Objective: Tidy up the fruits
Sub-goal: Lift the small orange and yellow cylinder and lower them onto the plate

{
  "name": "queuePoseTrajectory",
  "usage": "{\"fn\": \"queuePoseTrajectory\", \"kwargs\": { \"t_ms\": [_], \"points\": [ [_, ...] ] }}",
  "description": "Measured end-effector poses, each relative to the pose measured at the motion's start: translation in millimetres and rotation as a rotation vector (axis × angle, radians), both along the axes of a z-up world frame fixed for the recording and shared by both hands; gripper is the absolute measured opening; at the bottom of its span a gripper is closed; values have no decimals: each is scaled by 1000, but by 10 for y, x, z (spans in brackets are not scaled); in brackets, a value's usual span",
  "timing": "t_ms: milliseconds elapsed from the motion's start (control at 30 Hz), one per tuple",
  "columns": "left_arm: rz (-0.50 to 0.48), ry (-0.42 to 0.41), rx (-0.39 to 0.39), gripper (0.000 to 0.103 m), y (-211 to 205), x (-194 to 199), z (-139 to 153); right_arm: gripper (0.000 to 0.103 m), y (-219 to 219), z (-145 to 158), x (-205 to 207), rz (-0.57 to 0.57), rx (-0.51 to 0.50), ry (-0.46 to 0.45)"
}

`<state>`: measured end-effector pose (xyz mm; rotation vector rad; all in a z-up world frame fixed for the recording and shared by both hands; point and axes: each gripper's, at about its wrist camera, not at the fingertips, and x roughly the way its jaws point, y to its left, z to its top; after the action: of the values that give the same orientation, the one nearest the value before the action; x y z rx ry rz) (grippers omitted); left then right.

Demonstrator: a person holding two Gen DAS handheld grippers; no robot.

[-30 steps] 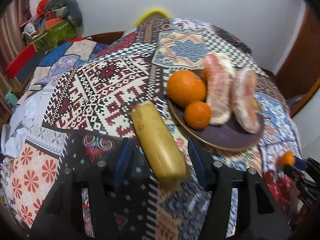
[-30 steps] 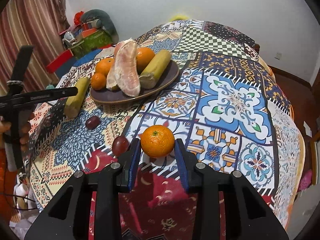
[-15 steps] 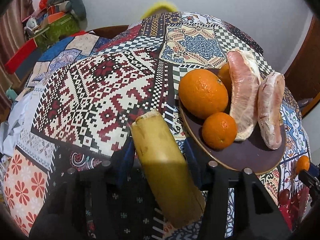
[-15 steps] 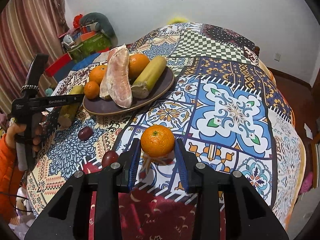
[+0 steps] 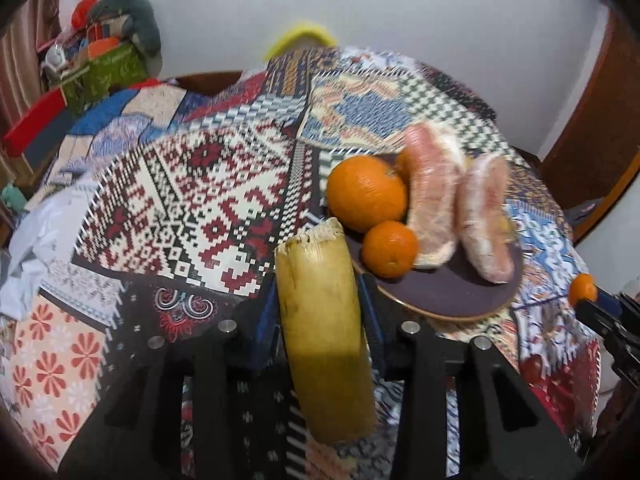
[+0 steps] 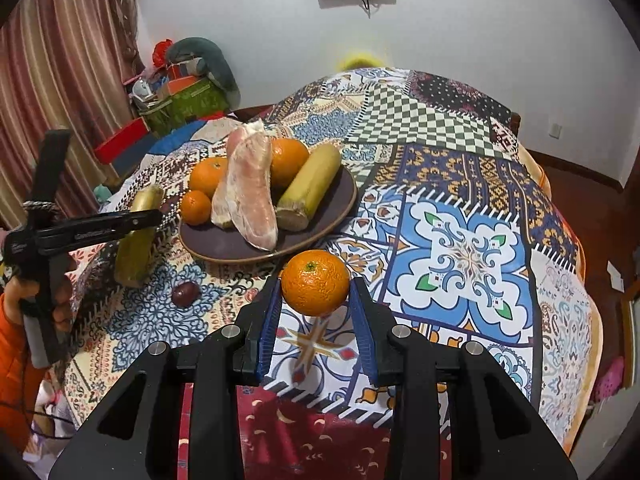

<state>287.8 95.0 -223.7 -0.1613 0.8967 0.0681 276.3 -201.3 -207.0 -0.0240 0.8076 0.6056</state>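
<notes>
My left gripper (image 5: 320,312) is shut on a yellow sugarcane piece (image 5: 324,332) and holds it above the cloth, just left of the dark plate (image 5: 452,300). The plate holds oranges (image 5: 366,192), pomelo segments (image 5: 434,196) and, in the right wrist view, a second sugarcane piece (image 6: 310,184). My right gripper (image 6: 316,300) is shut on a small orange (image 6: 315,282), lifted off the table in front of the plate (image 6: 224,244). The left gripper (image 6: 96,232) and its sugarcane piece (image 6: 138,236) show at the left of the right wrist view.
A patchwork cloth (image 6: 460,248) covers the round table. A dark red fruit (image 6: 186,293) lies on it left of my right gripper. Boxes and clutter (image 6: 180,96) stand beyond the table's far left edge. A curtain (image 6: 60,80) hangs at the left.
My left gripper closed on the sugarcane piece and lifted it off the cloth. My right gripper raised the small orange and moved it toward the plate.
</notes>
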Motion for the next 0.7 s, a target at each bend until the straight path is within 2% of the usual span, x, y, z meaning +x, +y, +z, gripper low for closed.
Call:
{"fn": "queuePoseTrajectory", "kwargs": {
  "t_ms": [300, 700],
  "points": [
    [-93, -71, -11, 37, -245, -243, 313, 32, 2, 166, -103, 1, 13, -34],
    [-148, -145, -10, 37, -440, -244, 599, 32, 45, 248, -28, 3, 19, -61]
  ]
}}
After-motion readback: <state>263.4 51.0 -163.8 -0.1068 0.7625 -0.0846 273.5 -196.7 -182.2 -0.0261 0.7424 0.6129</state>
